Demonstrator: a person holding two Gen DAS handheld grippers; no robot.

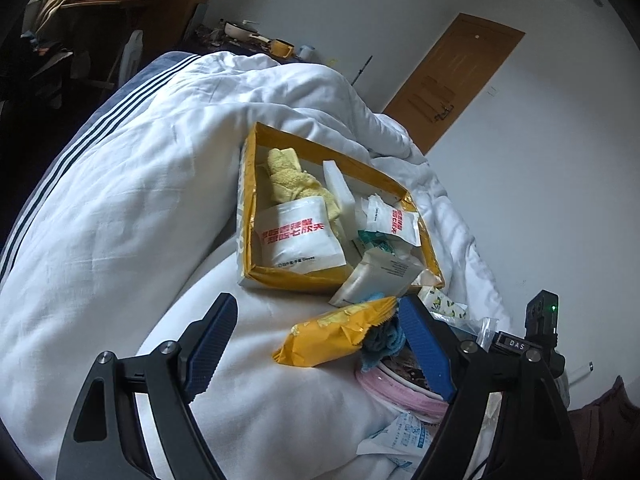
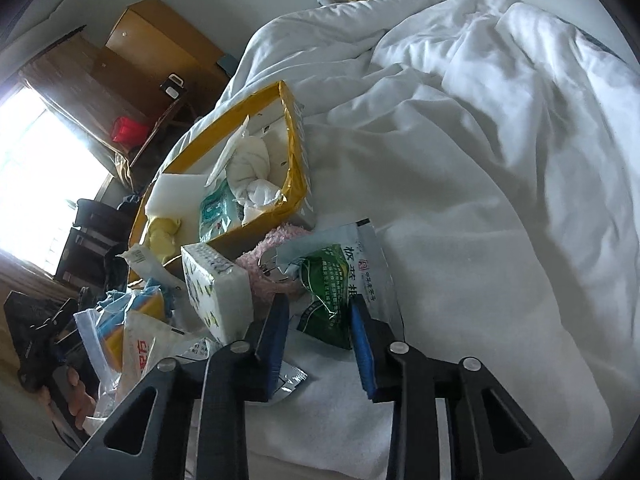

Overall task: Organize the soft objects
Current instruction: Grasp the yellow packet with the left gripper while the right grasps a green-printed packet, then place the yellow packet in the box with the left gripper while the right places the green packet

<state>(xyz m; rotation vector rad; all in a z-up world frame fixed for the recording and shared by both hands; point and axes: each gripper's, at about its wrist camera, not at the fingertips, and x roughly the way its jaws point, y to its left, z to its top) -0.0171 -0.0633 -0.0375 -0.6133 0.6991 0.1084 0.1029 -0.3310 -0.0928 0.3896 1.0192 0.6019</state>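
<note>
A yellow cardboard box (image 1: pixel 424 240) lies on the white duvet (image 1: pixel 120 200) and holds a yellow towel (image 1: pixel 288 176), white sachets and a foam block. My left gripper (image 1: pixel 316 344) is open, its fingers on either side of a yellow packet (image 1: pixel 332 334) just in front of the box. A blue cloth (image 1: pixel 384 340) and a pink fuzzy item (image 1: pixel 400 394) lie by its right finger. In the right wrist view my right gripper (image 2: pixel 320 332) is open, its fingers around the lower edge of a green and white pouch (image 2: pixel 332 276). The box (image 2: pixel 298 160) lies behind it.
A patterned tissue pack (image 2: pixel 218 292), a pink fuzzy item (image 2: pixel 276 248) and several plastic sachets (image 2: pixel 136 344) are piled to the left of the right gripper. A wooden door (image 1: pixel 452 80) and a cluttered shelf (image 1: pixel 256 40) stand beyond the bed. The other gripper (image 2: pixel 40 336) shows at far left.
</note>
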